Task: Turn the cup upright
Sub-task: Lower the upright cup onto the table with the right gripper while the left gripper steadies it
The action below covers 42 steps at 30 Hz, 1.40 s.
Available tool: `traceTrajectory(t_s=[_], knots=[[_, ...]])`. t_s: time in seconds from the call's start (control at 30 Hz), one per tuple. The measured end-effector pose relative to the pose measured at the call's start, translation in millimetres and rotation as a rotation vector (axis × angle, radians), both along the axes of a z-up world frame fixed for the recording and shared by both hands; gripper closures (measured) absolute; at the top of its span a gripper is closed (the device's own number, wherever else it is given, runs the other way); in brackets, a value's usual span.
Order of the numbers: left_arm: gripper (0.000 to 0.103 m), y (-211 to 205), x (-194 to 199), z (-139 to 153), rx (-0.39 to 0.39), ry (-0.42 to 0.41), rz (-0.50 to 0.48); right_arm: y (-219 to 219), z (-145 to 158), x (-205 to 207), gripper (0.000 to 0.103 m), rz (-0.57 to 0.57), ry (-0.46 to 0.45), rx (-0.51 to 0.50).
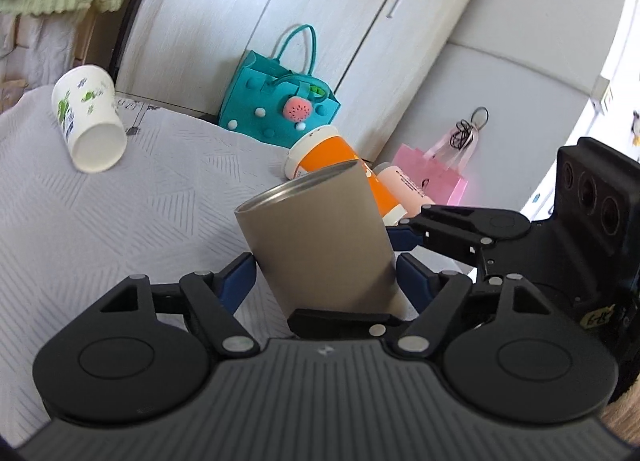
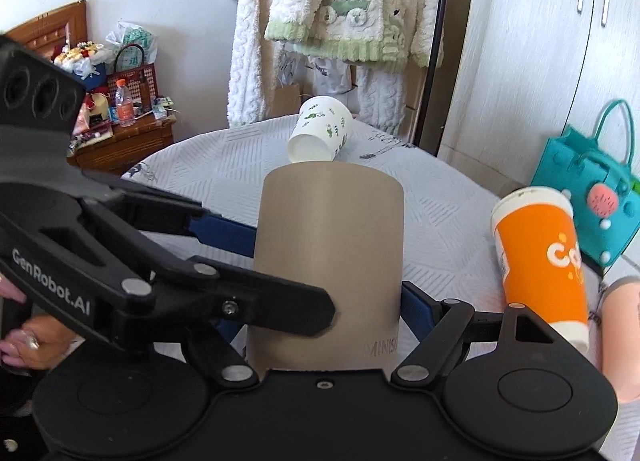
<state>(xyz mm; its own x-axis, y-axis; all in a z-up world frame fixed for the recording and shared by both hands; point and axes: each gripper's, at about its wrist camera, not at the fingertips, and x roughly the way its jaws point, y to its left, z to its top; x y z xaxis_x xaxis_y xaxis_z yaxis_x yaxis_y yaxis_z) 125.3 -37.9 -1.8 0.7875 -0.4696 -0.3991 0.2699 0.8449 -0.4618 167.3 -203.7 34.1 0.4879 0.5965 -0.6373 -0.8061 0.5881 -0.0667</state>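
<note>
A tall taupe metal tumbler with a bare steel rim [image 1: 320, 237] stands mouth-up on the grey quilted bed cover [image 1: 120, 221], leaning slightly in the left wrist view, and both grippers have it between their fingers. The left gripper [image 1: 326, 275] has its blue-padded fingers [image 1: 236, 281] pressed against opposite sides of the tumbler's lower body, so it is clamped on the cup. In the right wrist view the same tumbler [image 2: 330, 257] fills the near centre, with a faint brand word low on its wall, and the right gripper [image 2: 324, 303] has one blue finger [image 2: 416, 307] touching the cup's right side; its other finger is mostly hidden behind the black arm of the left gripper [image 2: 224, 301], which crosses in from the left, but the right gripper appears closed on the cup too. Far on the left of the cover a white paper cup with green leaf prints [image 1: 88, 119] lies on its side, open mouth facing the camera. Just behind the tumbler an orange paper cup with white ends [image 1: 336, 165] lies tipped over, and a pale pink cup [image 1: 404, 185] lies touching it on the right. Beyond the bed, on the floor against the pale wardrobe doors [image 1: 320, 21], stands a teal felt handbag with a pink strawberry charm [image 1: 280, 101], and to its right a small pink gift bag [image 1: 436, 171].
</note>
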Motion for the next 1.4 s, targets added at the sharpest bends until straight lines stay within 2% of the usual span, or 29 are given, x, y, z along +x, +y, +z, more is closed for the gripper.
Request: traceTrajectory(t_s=[0.13,0.47,0.77,0.9,1.17,1.3,1.4], knots=[[0.028,6.6,10.9,2.7,0.006,0.001,-0.015,3.7,-1.3,5.2,0.021,-0.016,-0.020,0.027],[0.034,9.4,28.6,14.4,0.135,-0.099,-0.001,21.6,-9.7,27.3,0.021,-0.052,-0.079,0.072],[0.034,11.8,34.8,13.4,0.159,-0.149,-0.010,22.1,-15.8,36.6,0.022,-0.091,-0.074,0.146],[0.033,3.2,36.5,16.4,0.197,-0.177,-0.060,22.6,-22.6,27.0,0.021,-0.146,-0.173,0.147],[0.033,0.9,40.6,16.3,0.170,-0.173,-0.058,10.2,-20.0,39.7,0.021,-0.172,-0.107,0.196],[0.034,6.3,44.6,13.8,0.111,-0.141,-0.072,6.9,-21.1,44.6,0.021,-0.185,-0.074,0.229],[0.034,5.8,44.2,12.4,0.111,-0.136,-0.074,7.3,-23.2,42.9,0.021,-0.188,-0.076,0.233]])
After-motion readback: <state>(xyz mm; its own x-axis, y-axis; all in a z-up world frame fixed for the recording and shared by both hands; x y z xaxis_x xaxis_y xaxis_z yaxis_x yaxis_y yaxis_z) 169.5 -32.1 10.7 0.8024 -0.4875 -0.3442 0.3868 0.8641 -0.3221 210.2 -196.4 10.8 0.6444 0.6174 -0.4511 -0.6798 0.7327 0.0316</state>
